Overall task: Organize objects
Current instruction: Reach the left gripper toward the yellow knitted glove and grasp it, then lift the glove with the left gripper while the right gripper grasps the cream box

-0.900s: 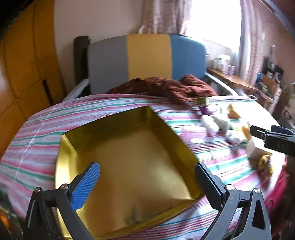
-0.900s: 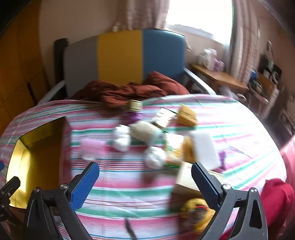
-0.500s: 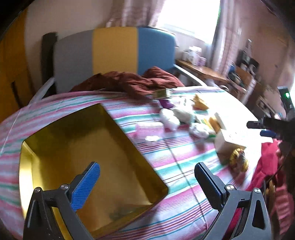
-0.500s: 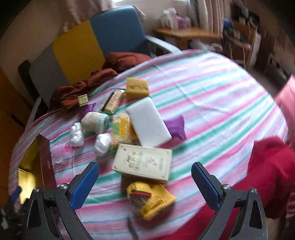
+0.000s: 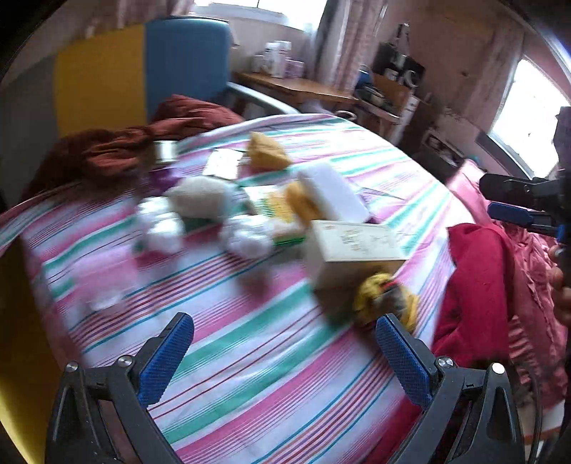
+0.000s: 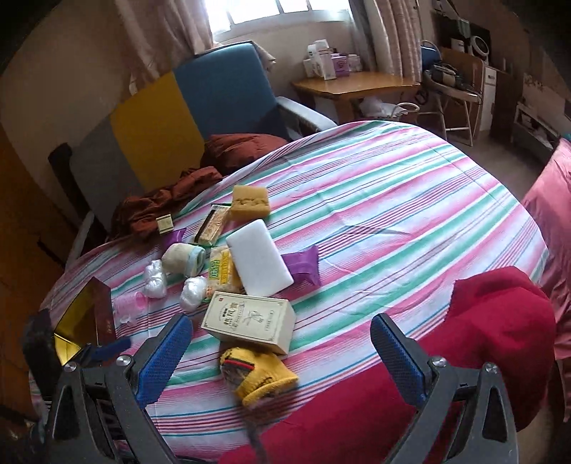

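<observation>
Right wrist view: cluttered striped tablecloth (image 6: pixel 392 200), perhaps a bed, beside armchair (image 6: pixel 200 117).

We're in a lived-in home room here: a round table under a striped cloth (image 6: pixel 374 200), a colour-block armchair (image 6: pixel 200 107) at its far edge, curtains (image 6: pixel 167 32) over a bright window, and a wooden side desk (image 6: pixel 357 84) crowded with small boxes.

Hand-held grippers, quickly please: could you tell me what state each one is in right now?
Left hand-held gripper: open, holding nothing, above the striped cloth.
Right hand-held gripper: open, holding nothing.
</observation>
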A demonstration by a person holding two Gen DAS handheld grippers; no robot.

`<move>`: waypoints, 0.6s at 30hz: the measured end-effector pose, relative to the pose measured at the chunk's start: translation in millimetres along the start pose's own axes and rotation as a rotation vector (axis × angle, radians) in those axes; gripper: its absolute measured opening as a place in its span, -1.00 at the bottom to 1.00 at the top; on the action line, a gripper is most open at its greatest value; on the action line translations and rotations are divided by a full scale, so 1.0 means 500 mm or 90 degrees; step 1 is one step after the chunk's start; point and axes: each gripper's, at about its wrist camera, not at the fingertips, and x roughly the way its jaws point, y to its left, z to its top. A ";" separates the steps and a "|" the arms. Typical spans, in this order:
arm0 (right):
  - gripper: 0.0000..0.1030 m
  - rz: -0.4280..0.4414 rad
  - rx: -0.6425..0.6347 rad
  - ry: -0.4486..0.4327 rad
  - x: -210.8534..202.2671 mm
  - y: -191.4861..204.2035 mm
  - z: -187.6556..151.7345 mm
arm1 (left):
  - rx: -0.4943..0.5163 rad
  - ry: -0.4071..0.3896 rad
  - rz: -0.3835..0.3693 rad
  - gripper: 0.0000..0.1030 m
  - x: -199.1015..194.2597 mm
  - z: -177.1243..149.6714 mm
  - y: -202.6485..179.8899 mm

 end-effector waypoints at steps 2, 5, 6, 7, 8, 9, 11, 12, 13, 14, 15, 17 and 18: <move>0.98 -0.001 0.002 0.001 0.001 -0.007 0.000 | 0.019 0.016 -0.020 0.99 0.026 0.009 -0.029; 0.98 0.000 0.008 0.003 0.006 -0.014 -0.001 | 0.038 0.032 -0.055 0.97 0.055 0.017 -0.066; 0.98 -0.001 0.008 0.004 0.008 -0.017 -0.002 | 0.043 0.041 -0.064 0.96 0.064 0.018 -0.075; 0.98 -0.002 0.008 0.004 0.009 -0.019 -0.001 | 0.045 0.050 -0.079 0.94 0.077 0.019 -0.085; 0.98 -0.003 0.008 0.005 0.011 -0.020 -0.001 | 0.045 0.059 -0.096 0.88 0.086 0.019 -0.092; 0.98 -0.002 0.010 0.007 0.012 -0.023 0.000 | 0.044 0.065 -0.105 0.85 0.095 0.020 -0.100; 0.98 -0.003 0.013 0.008 0.015 -0.026 0.000 | 0.042 0.077 -0.119 0.80 0.119 0.019 -0.111; 0.98 -0.002 0.015 0.009 0.018 -0.027 0.000 | 0.040 0.087 -0.123 0.74 0.133 0.018 -0.117; 0.98 -0.001 0.018 0.011 0.021 -0.027 0.000 | 0.039 0.094 -0.126 0.57 0.142 0.018 -0.120; 0.98 -0.001 0.021 0.014 0.025 -0.027 0.001 | 0.039 0.103 -0.132 0.38 0.153 0.017 -0.123; 0.98 0.001 0.025 0.018 0.031 -0.026 0.001 | 0.040 0.111 -0.137 0.29 0.162 0.014 -0.125; 0.98 0.006 0.025 0.028 0.042 -0.018 0.001 | 0.028 0.126 -0.167 -0.03 0.174 0.005 -0.122; 0.98 0.010 0.023 0.034 0.051 -0.012 0.001 | 0.021 0.115 -0.168 -0.08 0.167 0.000 -0.116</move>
